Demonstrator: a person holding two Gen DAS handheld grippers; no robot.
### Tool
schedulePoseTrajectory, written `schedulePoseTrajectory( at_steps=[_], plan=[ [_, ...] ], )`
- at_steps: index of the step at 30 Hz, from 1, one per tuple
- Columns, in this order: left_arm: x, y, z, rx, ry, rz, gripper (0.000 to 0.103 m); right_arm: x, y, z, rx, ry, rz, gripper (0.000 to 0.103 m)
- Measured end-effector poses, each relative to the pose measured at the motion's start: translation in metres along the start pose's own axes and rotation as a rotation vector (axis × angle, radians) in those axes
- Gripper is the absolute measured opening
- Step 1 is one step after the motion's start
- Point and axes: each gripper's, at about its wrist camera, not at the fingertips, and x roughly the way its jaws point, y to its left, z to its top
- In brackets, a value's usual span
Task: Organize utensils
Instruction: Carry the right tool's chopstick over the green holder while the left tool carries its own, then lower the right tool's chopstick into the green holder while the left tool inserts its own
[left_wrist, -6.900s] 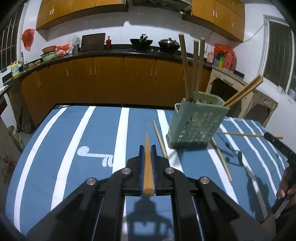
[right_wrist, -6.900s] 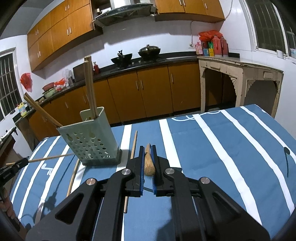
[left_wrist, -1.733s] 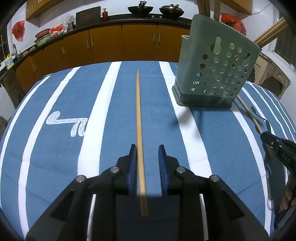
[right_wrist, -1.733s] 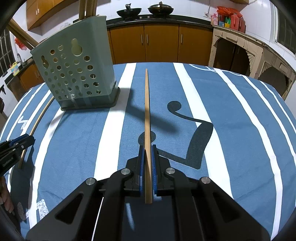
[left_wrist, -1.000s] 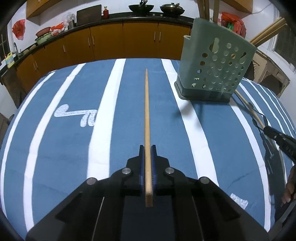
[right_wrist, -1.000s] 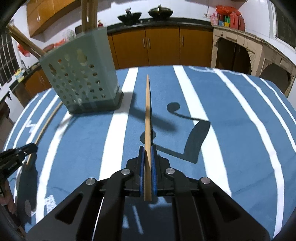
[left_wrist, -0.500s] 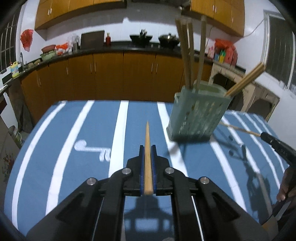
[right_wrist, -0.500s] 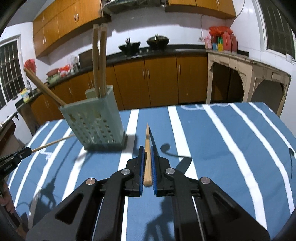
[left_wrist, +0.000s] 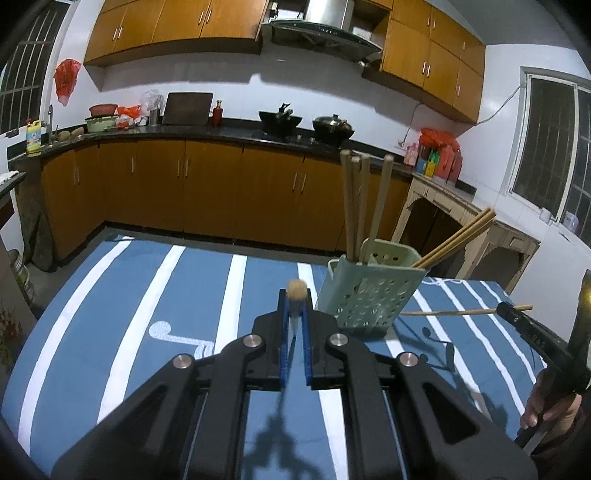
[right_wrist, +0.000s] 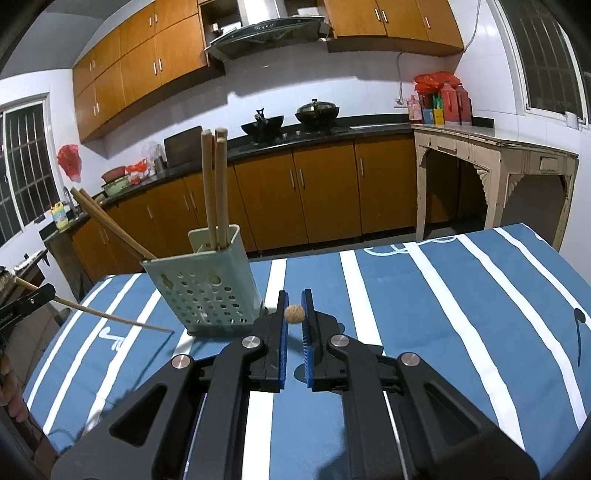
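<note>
A pale green perforated holder (left_wrist: 369, 295) (right_wrist: 207, 291) stands on the blue striped tablecloth (left_wrist: 147, 295) with several wooden chopsticks (left_wrist: 356, 206) upright or leaning in it. My left gripper (left_wrist: 295, 295) is shut on a chopstick (left_wrist: 296, 287), seen end-on, left of the holder and above the cloth. My right gripper (right_wrist: 294, 293) is shut on another chopstick (right_wrist: 294, 314), also end-on, right of the holder. Each gripper shows in the other's view: the right gripper (left_wrist: 511, 310) with its thin stick (left_wrist: 461, 312), and the left gripper (right_wrist: 40, 293) with its thin stick (right_wrist: 110, 316).
Kitchen cabinets and a dark counter (left_wrist: 207, 129) with woks run behind the table. A pale side table (right_wrist: 495, 147) stands at the right. A person's hand (left_wrist: 535, 413) holds the right gripper's handle. The table's far edge lies just behind the holder.
Both grippers have risen off the cloth with their chopsticks and tipped upward. The sticks, earlier seen lengthwise, now show end-on. The holder sits lower and farther in both views.
</note>
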Motion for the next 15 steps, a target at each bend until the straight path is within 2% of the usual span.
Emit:
schedulePoseTrajectory(
  at_steps=[9,15],
  plan=[
    [-0.017,-0.010,0.021,0.023,-0.050,-0.031,0.008,-0.015,0.005,0.026,-0.003,-0.052,0.034,0.008],
    [-0.036,-0.023,0.042,0.044,-0.107,-0.078,0.008,-0.037,0.014,0.055,-0.001,-0.116,0.108,0.008]
  ],
)
